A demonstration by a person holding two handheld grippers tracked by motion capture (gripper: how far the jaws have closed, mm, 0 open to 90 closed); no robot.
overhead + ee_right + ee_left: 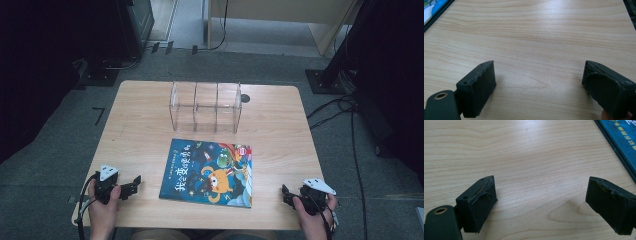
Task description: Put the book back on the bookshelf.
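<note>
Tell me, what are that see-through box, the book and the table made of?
The box looks like clear hard plastic, perhaps acrylic: you see the wood through its walls and dividers. The book seems to be paper or card with a glossy printed cover, since light glints on it. The table shows pale wood grain, though it may be laminate.

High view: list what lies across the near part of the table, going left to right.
left gripper → picture book → right gripper. Both grippers have their jaws open, each held in a hand, with the book lying flat between them.
</note>
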